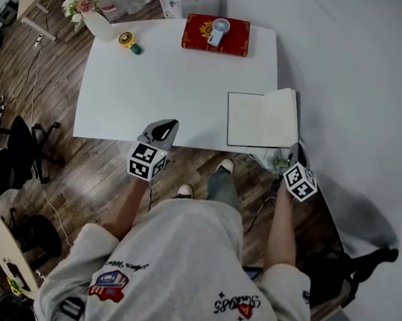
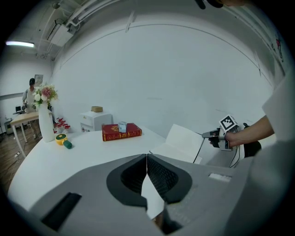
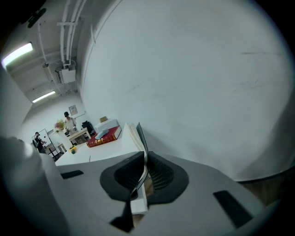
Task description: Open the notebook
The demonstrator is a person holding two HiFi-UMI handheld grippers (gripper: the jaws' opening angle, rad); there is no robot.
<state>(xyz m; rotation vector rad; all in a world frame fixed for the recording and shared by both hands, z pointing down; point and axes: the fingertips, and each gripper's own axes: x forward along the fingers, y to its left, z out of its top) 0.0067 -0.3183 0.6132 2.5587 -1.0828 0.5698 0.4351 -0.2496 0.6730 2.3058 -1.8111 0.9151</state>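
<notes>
**Notebook lies open at the table's right edge, right gripper pinching it**

At the far left corner of the white table [image 1: 165,90] stands a vase of flowers [image 1: 94,21], a small yellow roll [image 1: 127,40] just beside it. The left gripper [image 1: 165,125] hovers over the near edge, its fingers [image 2: 131,177] pressed together with nothing between them. At the far edge lies a red book [image 1: 196,34] with a small fan [image 1: 218,30] on top. The notebook [image 1: 260,119] sits by the right edge, white pages showing and one leaf raised. The right gripper [image 1: 298,149] is at its near right corner, fingers [image 3: 122,177] closed on a thin leaf of it.
</notes>
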